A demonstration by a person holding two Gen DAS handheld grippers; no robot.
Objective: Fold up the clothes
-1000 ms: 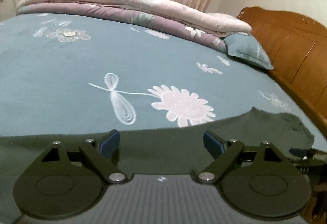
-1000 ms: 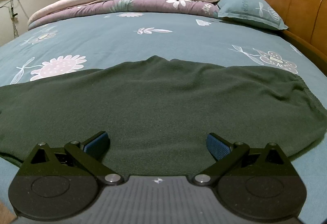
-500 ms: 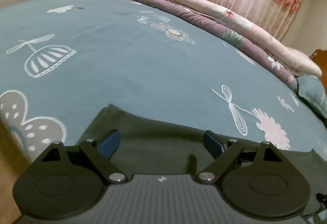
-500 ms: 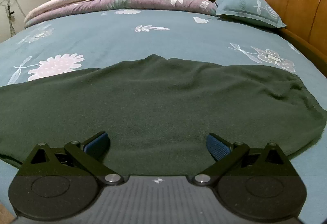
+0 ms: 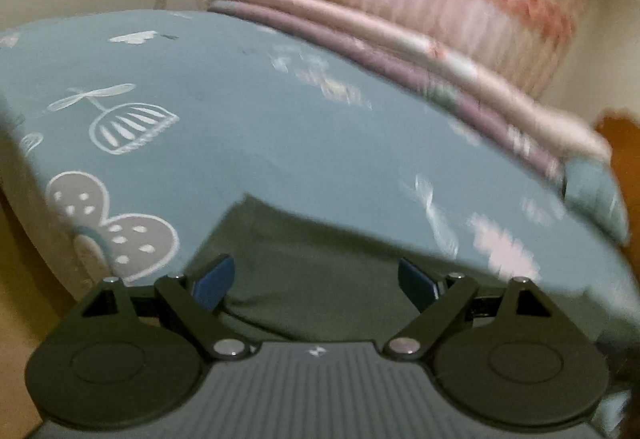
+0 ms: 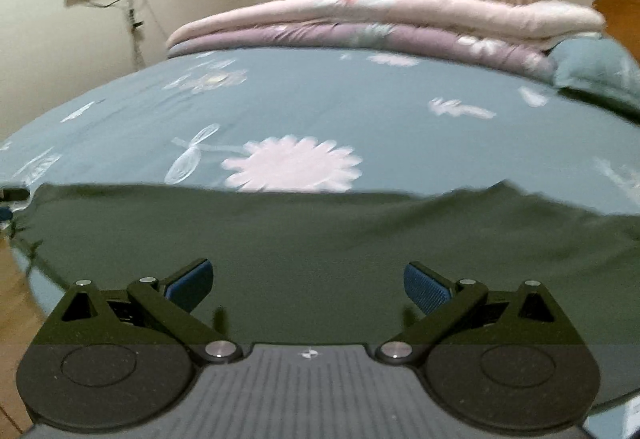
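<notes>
Dark green garment point(image 6: 320, 239) lies spread flat on the blue floral bed sheet point(image 6: 320, 95); left gripper point(image 5: 316, 279) and right gripper point(image 6: 308, 283) hover above it, jaws wide, empty.

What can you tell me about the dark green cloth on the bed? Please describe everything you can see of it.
The dark green garment looks like a fine knit, plain and without print. It lies spread out flat across the near part of the blue flowered bedsheet, with a few low wrinkles toward its right side. In the left wrist view one corner is seen on the sheet near the bed's edge. Both the left gripper and the right gripper are open above it; no fingers pinch it.
</notes>
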